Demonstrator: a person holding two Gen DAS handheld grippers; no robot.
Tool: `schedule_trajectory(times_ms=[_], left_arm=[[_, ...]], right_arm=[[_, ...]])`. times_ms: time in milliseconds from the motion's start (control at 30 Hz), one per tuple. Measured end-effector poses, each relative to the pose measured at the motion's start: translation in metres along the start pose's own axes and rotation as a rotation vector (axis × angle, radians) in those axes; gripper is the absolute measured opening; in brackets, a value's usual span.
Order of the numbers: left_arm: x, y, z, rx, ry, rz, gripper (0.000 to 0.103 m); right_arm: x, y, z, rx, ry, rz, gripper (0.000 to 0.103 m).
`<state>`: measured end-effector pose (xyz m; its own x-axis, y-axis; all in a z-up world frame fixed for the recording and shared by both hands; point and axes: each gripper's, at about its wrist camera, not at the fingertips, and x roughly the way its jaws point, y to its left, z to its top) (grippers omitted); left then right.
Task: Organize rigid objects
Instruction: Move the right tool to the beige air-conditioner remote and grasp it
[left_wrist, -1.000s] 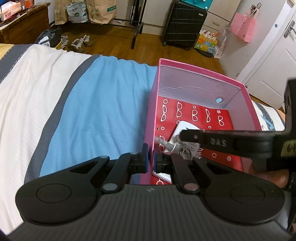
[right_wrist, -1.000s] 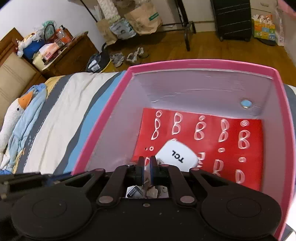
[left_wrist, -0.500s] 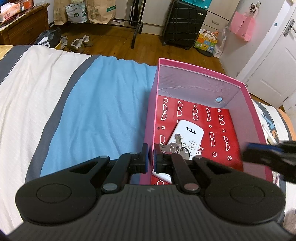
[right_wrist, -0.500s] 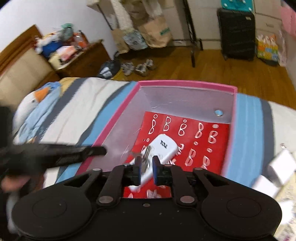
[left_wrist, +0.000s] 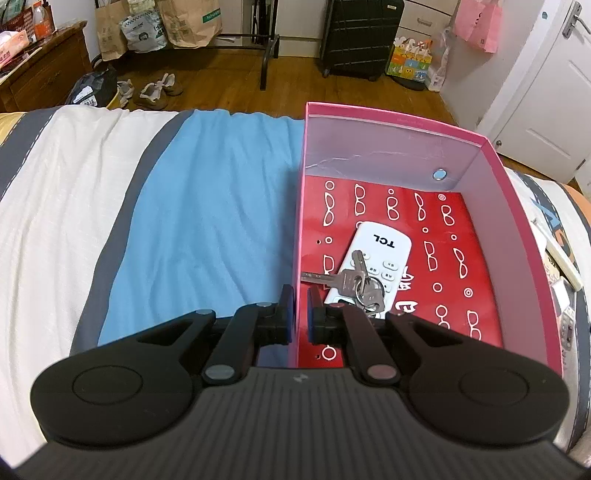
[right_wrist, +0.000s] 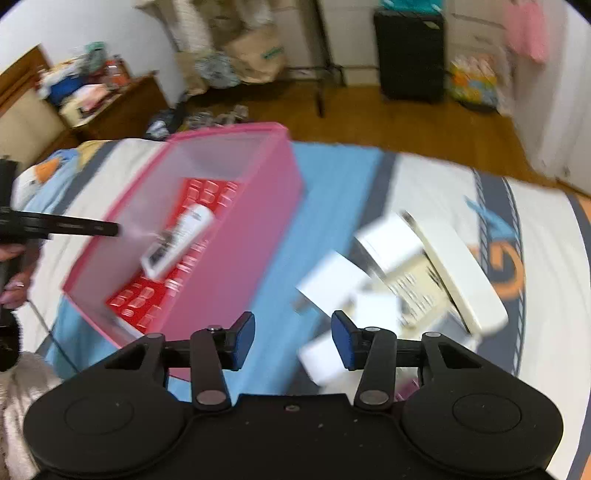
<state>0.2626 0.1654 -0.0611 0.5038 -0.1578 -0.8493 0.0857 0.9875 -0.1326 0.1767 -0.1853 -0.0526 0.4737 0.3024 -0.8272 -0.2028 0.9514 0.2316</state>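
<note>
Inside pink box (left_wrist: 491, 173), keys (left_wrist: 356, 282) on remote (left_wrist: 384, 251)

Both views steeply downward, sharing pink box (left_wrist: 391, 125), right apparently farther

Our left gripper (left_wrist: 300, 310) points steeply downward, its blue-padded jaws clamped on the pink cardboard box's thin side wall (left_wrist: 297, 236). Our right gripper (right_wrist: 293, 341), also tilted down, has just been opening its jaws, nothing between them.

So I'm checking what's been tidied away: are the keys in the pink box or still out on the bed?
In. The keys lie inside the pink box, resting partly on the white remote.
</note>
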Motion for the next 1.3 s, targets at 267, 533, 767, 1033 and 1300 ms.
schedule_trajectory(times_ms=[267, 533, 767, 1033, 1300], left_arm=[[0.002, -0.002, -0.002, 0.006, 0.008, 0.009, 0.005], [0.004, -0.003, -0.001, 0.010, 0.011, 0.012, 0.005], [0.007, -0.003, -0.002, 0.005, 0.011, 0.016, 0.005], [0.006, -0.005, -0.004, 0.009, 0.010, 0.021, 0.005], [0.006, -0.005, -0.004, 0.010, 0.010, 0.022, 0.005]], right_arm=[[0.027, -0.041, -0.033, 0.082, 0.026, -0.175, 0.061], [0.056, -0.068, -0.043, 0.281, 0.112, -0.205, 0.070], [0.082, -0.073, -0.038, 0.350, 0.101, -0.205, 0.089], [0.059, -0.065, -0.064, 0.307, 0.135, -0.218, 0.066], [0.070, -0.044, -0.073, 0.195, 0.142, -0.296, 0.084]])
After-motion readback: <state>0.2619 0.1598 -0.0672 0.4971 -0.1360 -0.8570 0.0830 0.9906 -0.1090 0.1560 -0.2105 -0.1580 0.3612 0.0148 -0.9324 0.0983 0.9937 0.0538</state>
